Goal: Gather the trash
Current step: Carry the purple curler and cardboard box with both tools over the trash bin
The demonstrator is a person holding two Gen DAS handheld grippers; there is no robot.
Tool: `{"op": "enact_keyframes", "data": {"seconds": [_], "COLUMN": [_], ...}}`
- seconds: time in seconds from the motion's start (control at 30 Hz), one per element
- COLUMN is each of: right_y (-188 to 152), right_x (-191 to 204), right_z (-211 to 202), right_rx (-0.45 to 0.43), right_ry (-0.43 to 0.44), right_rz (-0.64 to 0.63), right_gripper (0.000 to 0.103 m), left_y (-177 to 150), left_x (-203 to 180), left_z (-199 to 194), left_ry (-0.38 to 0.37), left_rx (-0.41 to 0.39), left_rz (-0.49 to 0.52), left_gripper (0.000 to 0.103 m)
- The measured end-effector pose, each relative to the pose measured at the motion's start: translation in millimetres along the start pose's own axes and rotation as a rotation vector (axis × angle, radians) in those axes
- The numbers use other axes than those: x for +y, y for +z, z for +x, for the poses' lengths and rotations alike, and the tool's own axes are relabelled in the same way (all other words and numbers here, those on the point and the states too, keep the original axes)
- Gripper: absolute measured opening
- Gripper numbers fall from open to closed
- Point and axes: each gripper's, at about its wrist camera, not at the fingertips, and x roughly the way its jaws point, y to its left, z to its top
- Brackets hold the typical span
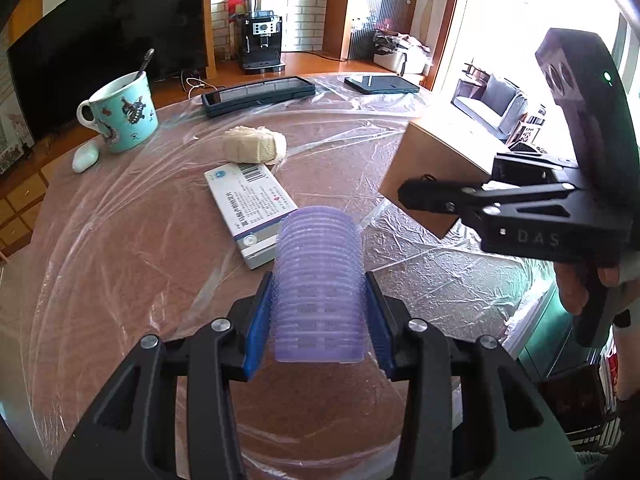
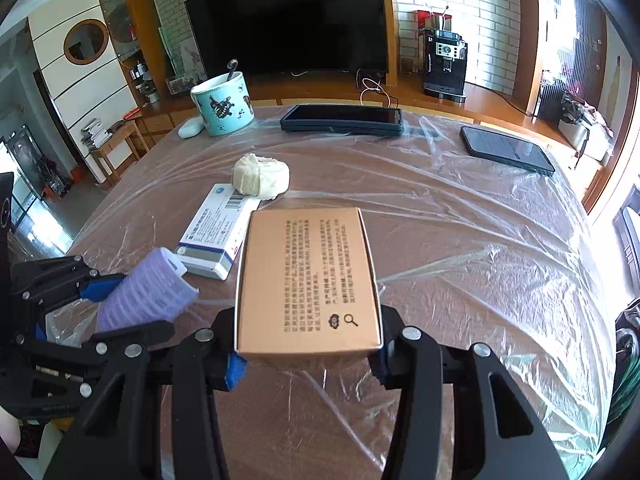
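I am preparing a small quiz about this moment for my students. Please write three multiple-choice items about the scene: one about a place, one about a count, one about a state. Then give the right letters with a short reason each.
1. Where does the white medicine box lie?
A. inside the mug
B. on the table, in front of the gauze roll
C. on a phone

2. How many phones lie on the table?
A. one
B. two
C. four

3. What does the left gripper hold?
A. nothing
B. a spoon
C. the purple hair roller

Answers:
1 B, it lies flat on the plastic-covered table, nearer the camera than the gauze roll.
2 B, one dark phone and a second phone.
3 C, its blue pads press both sides of the purple hair roller.
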Motion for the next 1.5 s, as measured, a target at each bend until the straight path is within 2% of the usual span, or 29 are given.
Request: {"op": "enact_keyframes", "data": {"seconds": [0.4,1.0,1.5], "right_y": [-27,-69,-101], "right_x": [14,33,53], "right_z": [-28,-60,-83], "right_rx": [-0.008,0.0,0.022], "right_ry": [0.018,0.051,0.106], "right_rz": [-0.019,-0.05,-0.08], "right_gripper": [0.047,0.047,0.047], "left_y": [-18,-52,-81], "left_x": [1,-3,-20], "left_z": [-22,-57,-77], "left_ry": [0.024,0.019,-0.03], "left_rx": [-0.015,-0.036,-0.024], "left_rz": [-0.005,-0.011,0.027], "left_gripper": [0.045,0.045,0.045]}}
